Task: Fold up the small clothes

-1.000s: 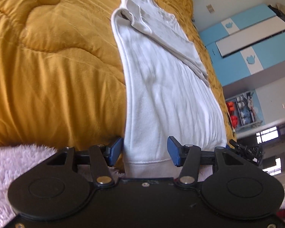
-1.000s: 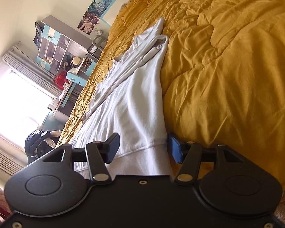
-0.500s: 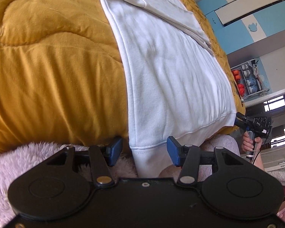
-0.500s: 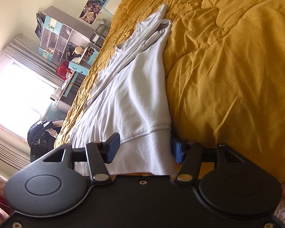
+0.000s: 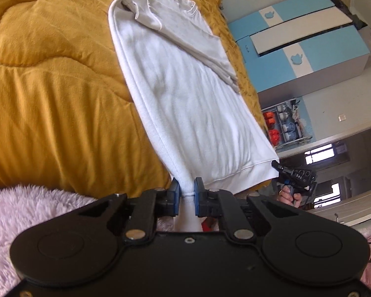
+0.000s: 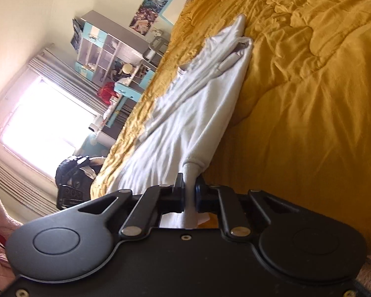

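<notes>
The grasp step is finishing: both grippers are taking the hem corners of the white top, which is lying lengthwise on the yellow bed, running from frame centre to the upper middle, sleeves already folded in. In the left view, the left gripper is tilting down, its jaws having just been closing, now pinching the left hem corner. In the right view, the right gripper is lying nearer level, jaws likewise just closing and pinching the other corner. Next, probably, both should be lifting together and carrying the hem toward the collar, keeping it taut.
</notes>
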`<state>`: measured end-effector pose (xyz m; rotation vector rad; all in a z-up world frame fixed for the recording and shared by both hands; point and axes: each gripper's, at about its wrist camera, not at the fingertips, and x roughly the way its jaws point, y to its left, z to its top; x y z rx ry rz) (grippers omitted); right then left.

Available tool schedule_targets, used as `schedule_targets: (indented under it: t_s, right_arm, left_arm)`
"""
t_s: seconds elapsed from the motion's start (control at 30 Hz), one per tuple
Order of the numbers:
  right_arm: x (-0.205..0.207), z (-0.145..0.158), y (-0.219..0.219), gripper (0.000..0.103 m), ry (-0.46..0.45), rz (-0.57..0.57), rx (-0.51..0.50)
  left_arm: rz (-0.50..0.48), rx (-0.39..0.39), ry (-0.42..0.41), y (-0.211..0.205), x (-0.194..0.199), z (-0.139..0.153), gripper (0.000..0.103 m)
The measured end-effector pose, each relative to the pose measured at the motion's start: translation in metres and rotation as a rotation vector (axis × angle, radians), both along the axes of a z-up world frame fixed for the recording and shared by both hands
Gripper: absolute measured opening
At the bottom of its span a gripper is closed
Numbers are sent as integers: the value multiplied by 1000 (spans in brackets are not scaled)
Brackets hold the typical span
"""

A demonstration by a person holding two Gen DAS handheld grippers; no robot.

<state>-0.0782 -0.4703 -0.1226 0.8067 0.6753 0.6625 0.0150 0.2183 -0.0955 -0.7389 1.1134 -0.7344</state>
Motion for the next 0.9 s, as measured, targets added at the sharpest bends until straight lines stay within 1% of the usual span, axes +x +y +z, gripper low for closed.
schedule_targets:
  t_s: [0.07, 0.13, 0.23, 0.3, 0.37, 0.43, 0.53, 0.57, 0.63, 0.67, 0.73, 0.8, 0.87, 0.9]
  right_arm:
    - [5, 3, -3, 9, -38, -9, 70]
    - [13, 10, -1, 9, -72, -22, 120]
    - [32, 19, 1, 9, -121, -48, 195]
    - [47, 24, 3, 9, -148, -72, 234]
    - [66, 31, 5, 9, -167, -109, 266]
    - [92, 37, 5, 9, -194, -150, 300]
    - [138, 48, 6, 9, -214, -187, 328]
    - [155, 52, 6, 9, -214, -194, 327]
    - [192, 58, 9, 9, -203, -207, 321]
    - [212, 59, 10, 9, -192, -214, 322]
    - [254, 58, 12, 9, -155, -237, 326]
    - [295, 52, 16, 9, -109, -271, 317]
    - [333, 39, 19, 9, -39, -325, 332]
    - [351, 31, 20, 9, -7, -367, 329]
  left_arm:
    - [45, -51, -5, 4, 1, 2, 8]
    - [103, -82, -30, 8, 2, 6, 8]
    - [254, -154, -75, 16, 8, 15, 8]
    - [336, -212, -119, 19, 16, 24, 8]
    - [390, -244, -142, 19, 30, 33, 8]
    - [442, -269, -172, 21, 51, 44, 7]
    - [491, -294, -186, 31, 91, 52, 7]
    - [502, -310, -185, 37, 111, 55, 7]
    - [516, -311, -188, 42, 142, 54, 7]
    - [530, -303, -189, 45, 163, 52, 7]
    - [539, -312, -177, 49, 198, 46, 8]
    - [559, -301, -155, 52, 242, 33, 8]
    - [586, -288, -134, 54, 282, 19, 8]
    - [580, -316, -107, 56, 310, 5, 9]
